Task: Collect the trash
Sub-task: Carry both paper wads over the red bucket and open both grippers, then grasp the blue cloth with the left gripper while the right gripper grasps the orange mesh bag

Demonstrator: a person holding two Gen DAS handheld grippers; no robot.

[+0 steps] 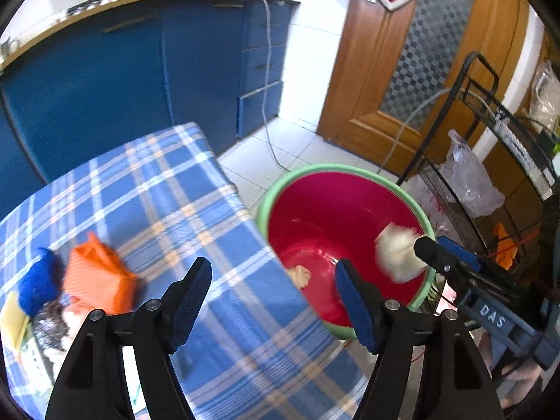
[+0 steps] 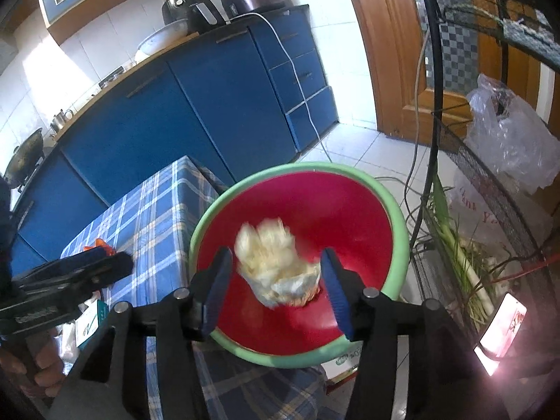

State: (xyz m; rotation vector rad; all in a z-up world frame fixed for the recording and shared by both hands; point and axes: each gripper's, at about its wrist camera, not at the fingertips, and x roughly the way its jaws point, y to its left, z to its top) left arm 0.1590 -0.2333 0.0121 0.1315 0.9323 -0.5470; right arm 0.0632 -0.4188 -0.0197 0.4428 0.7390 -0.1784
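1. The pale crumpled wad (image 2: 276, 269) over the red basin (image 2: 350, 210) is motion-blurred; its material is unclear.
2. The orange packet (image 1: 98, 280) and blue object (image 1: 36, 285) are smeared.
3. The table's (image 1: 210, 227) near edge is cut off.

Glossy, smooth plastic basin, red inside with a pale green rim (image 2: 399, 217); crumpled off-white wad of paper and thin clear film (image 2: 276, 273), blurred; woven blue-and-white checked cloth (image 1: 168, 189), matt, covering the table; crinkled orange plastic wrapper (image 1: 98, 276), slightly shiny; matt black plastic gripper arms with ribbed blue pads (image 2: 217, 287); black wire-mesh metal rack (image 1: 455, 196); thin translucent plastic bag (image 2: 511, 140); varnished brown wooden door (image 1: 371, 80); satin blue cabinet fronts (image 1: 105, 80); glossy white floor tiles (image 1: 280, 147).
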